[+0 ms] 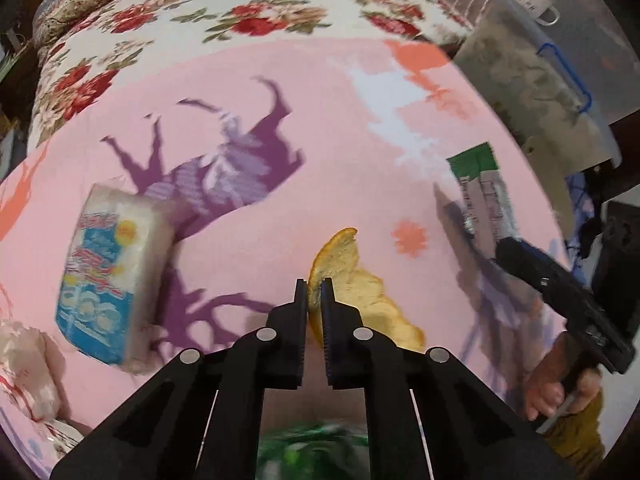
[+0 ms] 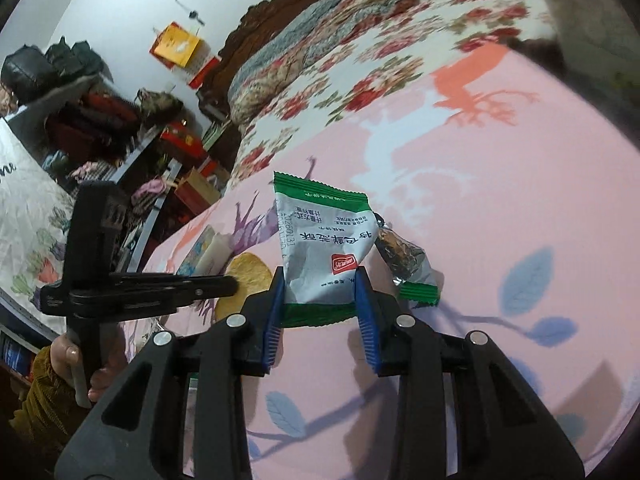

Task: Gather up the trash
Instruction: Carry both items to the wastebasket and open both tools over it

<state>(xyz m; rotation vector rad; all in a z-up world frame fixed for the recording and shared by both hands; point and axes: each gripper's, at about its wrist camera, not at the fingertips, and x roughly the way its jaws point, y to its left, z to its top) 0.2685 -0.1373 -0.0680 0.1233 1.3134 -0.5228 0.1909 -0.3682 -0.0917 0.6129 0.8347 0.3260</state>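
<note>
Both claws were loaded at this point. Left gripper [image 1: 315,292] was clamped on the orange peel [image 1: 352,292], pads pinching its near edge; the peel's long axis ran up and away from the jaws, over the pink sheet [image 1: 280,64]. Right gripper [image 2: 320,286] was closed on the snack wrapper [image 2: 324,240], blue pads pressing its lower sides; the wrapper stood upright out of the jaws, green seal on top.

Landmark = snack wrapper. A second torn wrapper [image 2: 406,266] lay on the sheet just to its right, nearer the right claw by my read. Peel and left claw sat to its left, tissue pack [image 2: 202,250] just beyond the peel.

Something green and blurred [image 1: 316,452] showed under the left claw, possibly a bag; can't tell. No bin identified, so drop direction unknown.
</note>
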